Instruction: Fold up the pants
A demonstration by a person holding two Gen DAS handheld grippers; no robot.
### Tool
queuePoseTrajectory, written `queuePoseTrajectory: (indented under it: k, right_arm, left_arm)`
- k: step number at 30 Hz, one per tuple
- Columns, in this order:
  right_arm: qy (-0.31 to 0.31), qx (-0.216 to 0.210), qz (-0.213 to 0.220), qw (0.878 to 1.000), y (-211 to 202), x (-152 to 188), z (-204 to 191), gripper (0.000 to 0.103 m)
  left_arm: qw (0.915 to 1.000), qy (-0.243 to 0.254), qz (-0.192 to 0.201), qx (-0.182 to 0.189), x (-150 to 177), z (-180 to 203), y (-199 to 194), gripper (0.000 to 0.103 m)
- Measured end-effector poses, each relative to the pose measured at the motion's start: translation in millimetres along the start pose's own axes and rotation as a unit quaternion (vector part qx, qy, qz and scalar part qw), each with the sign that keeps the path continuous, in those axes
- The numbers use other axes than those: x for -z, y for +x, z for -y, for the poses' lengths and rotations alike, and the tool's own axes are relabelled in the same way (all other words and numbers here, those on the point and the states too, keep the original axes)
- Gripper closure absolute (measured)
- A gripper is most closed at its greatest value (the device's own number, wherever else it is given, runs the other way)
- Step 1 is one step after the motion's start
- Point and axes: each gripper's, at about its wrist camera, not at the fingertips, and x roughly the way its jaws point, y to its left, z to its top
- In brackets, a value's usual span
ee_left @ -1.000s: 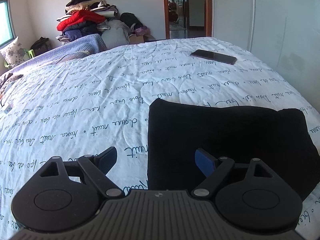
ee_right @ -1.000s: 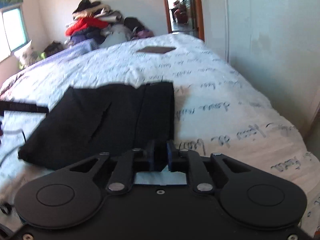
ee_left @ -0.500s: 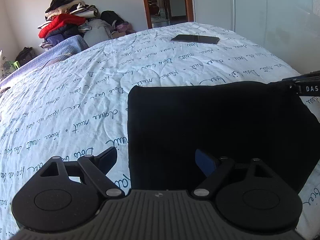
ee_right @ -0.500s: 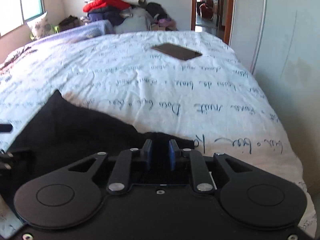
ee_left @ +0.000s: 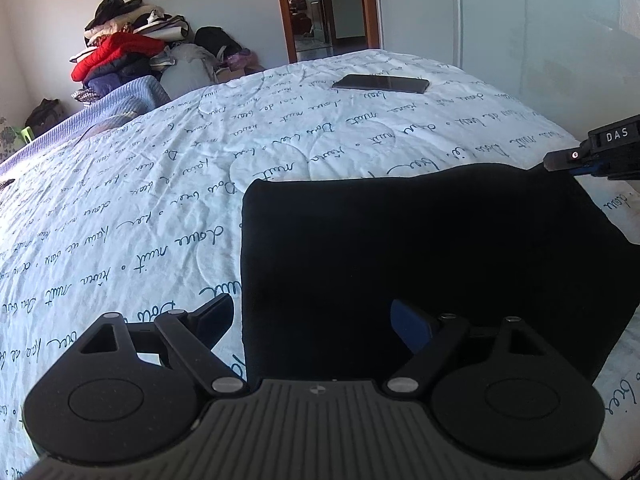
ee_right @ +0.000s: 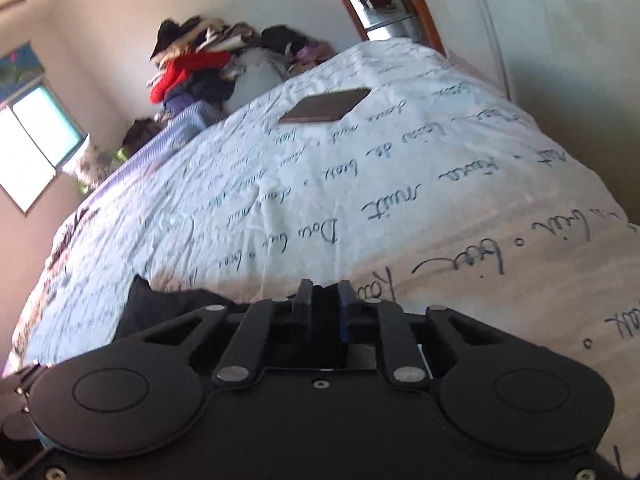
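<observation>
**Right gripper pinches the pants' corner while the left hangs wide over the fold**

Here I have the black pants (ee_left: 420,264) lying as a folded slab on the near part of the bed (ee_left: 160,208), on a white quilt printed with dark cursive script; their left edge runs straight and sharp, and the far edge curves gently across the quilt.

My left gripper (ee_left: 312,320) hangs over the near left part of the pants with its jaws spread wide; one finger sits above the bare quilt just left of the fabric's edge, the blue-padded finger (ee_left: 410,324) above the black cloth; I cannot tell whether either pad touches anything, and nothing is clamped between them.

My right gripper (ee_right: 323,304) has its jaws nearly together and closing a little further, with dark cloth of the pants filling the narrow slot between the pads; from the left wrist view its tip (ee_left: 576,160) sits at the far right corner of the pants, where the fabric rises to meet it.

Farther up the bed a dark phone (ee_left: 380,83) lies flat, well apart from the pants; beyond the bed a pile of clothes (ee_left: 124,52) with a red jacket stands against the wall, beside an open doorway (ee_left: 324,4); the right wrist view is tilted and somewhat blurred.
</observation>
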Motion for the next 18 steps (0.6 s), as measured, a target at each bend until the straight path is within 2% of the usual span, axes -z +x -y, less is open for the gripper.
queuePoseTrajectory:
  k: [3,4,7,9,11,12,15,16,18]
  right_arm:
    - [-0.035,0.053,0.034,0.997,-14,3,-17,0.093]
    - [-0.048,0.074,0.032,0.996,-11,5,-21,0.093]
    - [-0.100,0.115,-0.023,0.988,14,13,-29,0.090]
    - [-0.126,0.144,0.004,0.982,5,10,-37,0.084]
    - [-0.147,0.141,0.040,0.978,-12,5,-48,0.080]
    - [-0.160,0.121,0.042,0.979,-17,3,-55,0.079]
    - [-0.166,0.047,-0.008,0.985,-6,5,-64,0.080]
    - [-0.170,0.047,-0.029,0.984,3,8,-62,0.080]
    - [-0.194,0.091,-0.046,0.976,21,17,-57,0.080]
  left_arm:
    - [1.0000,-0.001,0.000,0.002,0,0,2,0.014]
    - [1.0000,-0.001,-0.002,0.003,0,1,4,0.013]
    - [1.0000,-0.002,-0.007,0.003,0,2,6,0.014]
    - [1.0000,-0.002,-0.005,0.004,-1,0,3,0.014]
    - [1.0000,-0.007,-0.001,0.005,-2,-3,0,0.014]
    - [0.9999,-0.009,0.000,0.006,-2,-4,-1,0.014]
    - [0.9999,-0.012,-0.005,0.007,-3,-4,3,0.014]
    - [0.9999,-0.013,-0.007,0.007,-2,-4,4,0.014]
    - [0.9998,-0.014,-0.007,0.010,-1,-4,2,0.014]
